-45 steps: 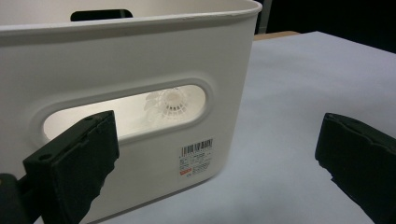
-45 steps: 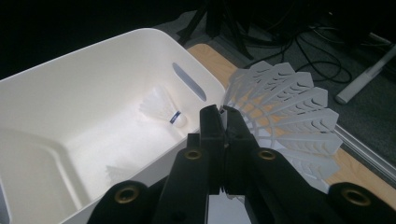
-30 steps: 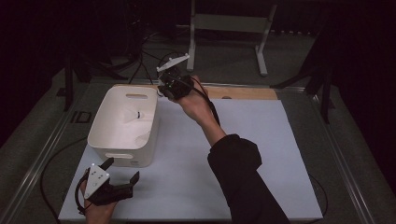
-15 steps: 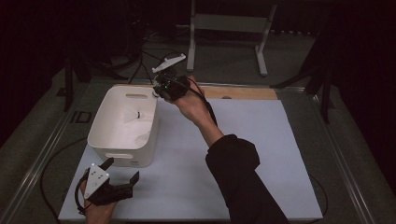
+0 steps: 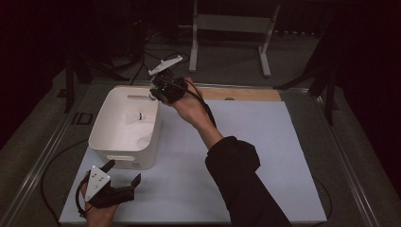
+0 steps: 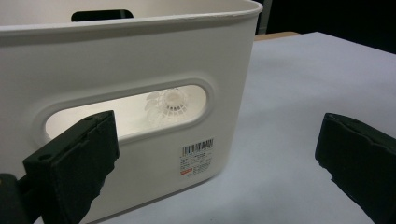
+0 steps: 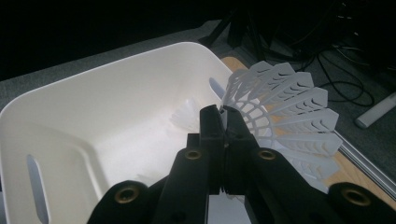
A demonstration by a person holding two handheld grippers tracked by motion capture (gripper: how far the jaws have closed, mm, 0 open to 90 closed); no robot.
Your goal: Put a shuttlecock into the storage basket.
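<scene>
White plastic, the shuttlecock (image 7: 280, 112) we hold is pinched by its skirt in our right tool (image 7: 224, 122), whose jaws are pressed together on it. In the right gripper view its feathered skirt fans out to the right of the jaws, above the far rim of the white bin (image 7: 93, 74). From the high view we see the right tool (image 5: 153, 94) held over the bin's (image 5: 101, 127) far right corner, our dark sleeve (image 5: 241, 184) stretching across the white surface (image 5: 265, 142). A second shuttlecock (image 5: 140, 116) lies inside the bin on its floor; we also see it through the bin's handle slot in the left gripper view (image 6: 170, 105). Our left tool (image 5: 124, 173) rests low near the front edge of the surface, just in front of the bin (image 6: 140, 60), with its jaws wide apart and nothing between them. A barcode label (image 6: 197, 156) sits on the bin's near wall
</scene>
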